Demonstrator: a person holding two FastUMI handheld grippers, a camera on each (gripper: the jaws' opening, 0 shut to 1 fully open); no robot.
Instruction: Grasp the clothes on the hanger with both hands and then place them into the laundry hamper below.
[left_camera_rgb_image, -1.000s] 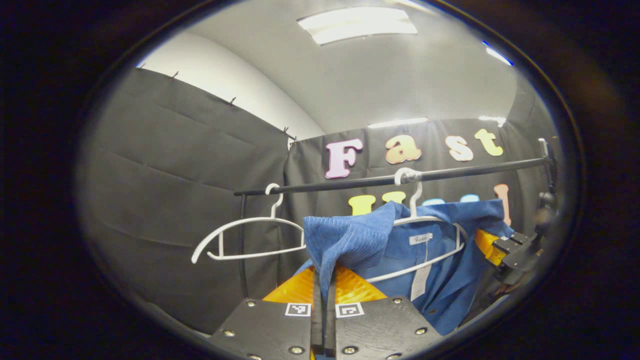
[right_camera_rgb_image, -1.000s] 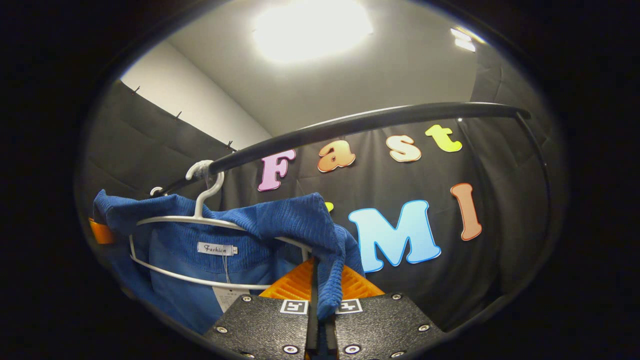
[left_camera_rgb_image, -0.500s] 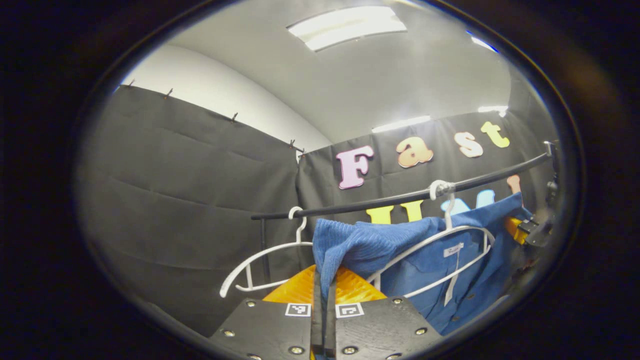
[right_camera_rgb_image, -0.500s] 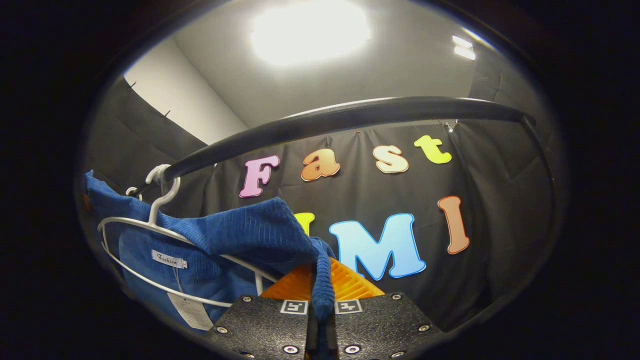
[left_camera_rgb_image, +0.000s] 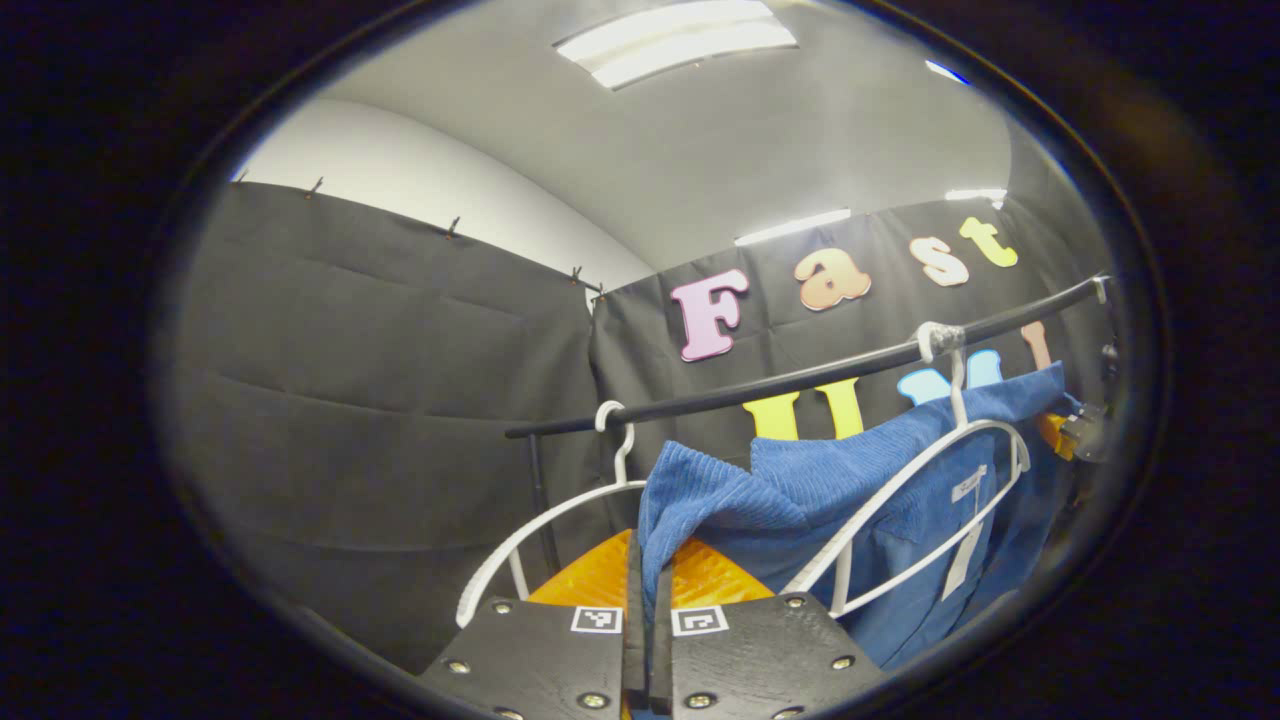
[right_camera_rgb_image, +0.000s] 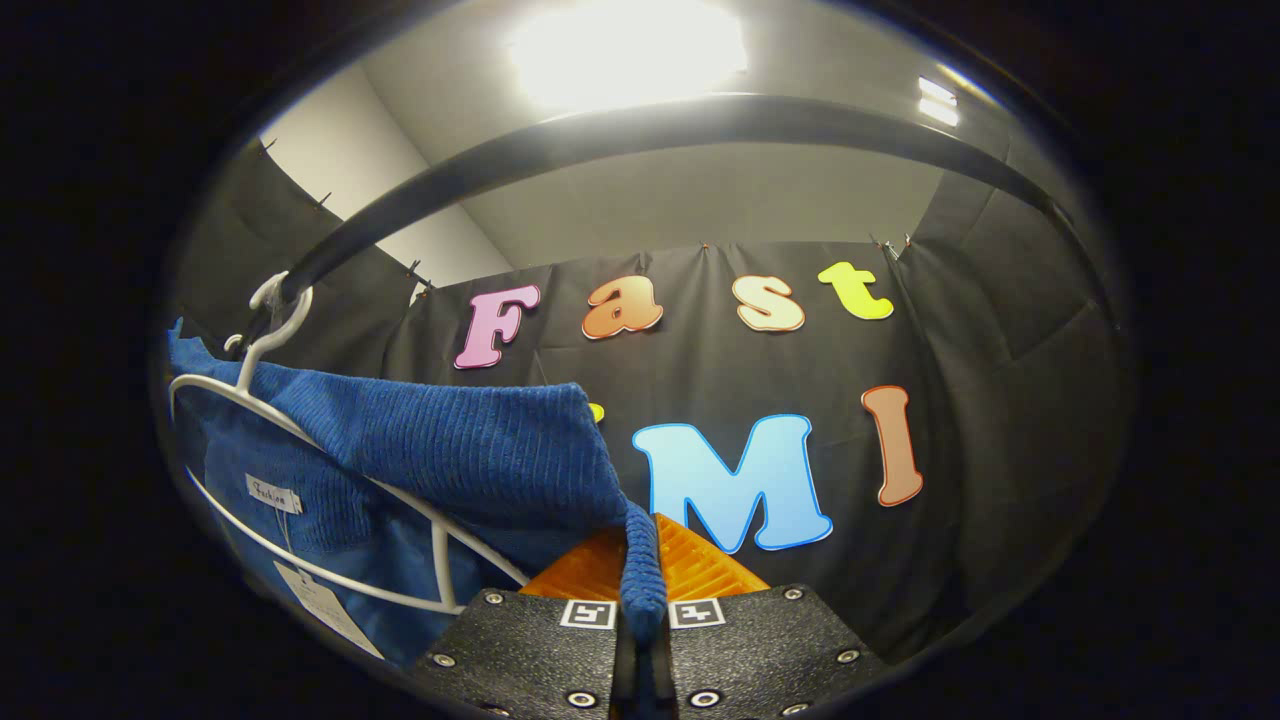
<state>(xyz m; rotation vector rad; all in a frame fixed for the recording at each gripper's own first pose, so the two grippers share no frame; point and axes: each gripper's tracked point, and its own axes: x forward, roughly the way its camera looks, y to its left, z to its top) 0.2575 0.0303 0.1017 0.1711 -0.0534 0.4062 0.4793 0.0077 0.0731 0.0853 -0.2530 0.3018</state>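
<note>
- The left gripper (left_camera_rgb_image: 648, 575) points up and forward, its orange fingers (left_camera_rgb_image: 590, 578) pressed together on blue cloth.
- The right gripper (right_camera_rgb_image: 645, 570) does likewise, tilted upward, fingers (right_camera_rgb_image: 700, 566) clamped.

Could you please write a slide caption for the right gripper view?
Right gripper shut on the blue corduroy garment's shoulder, drawing it off the white hanger under the black rail.
</note>
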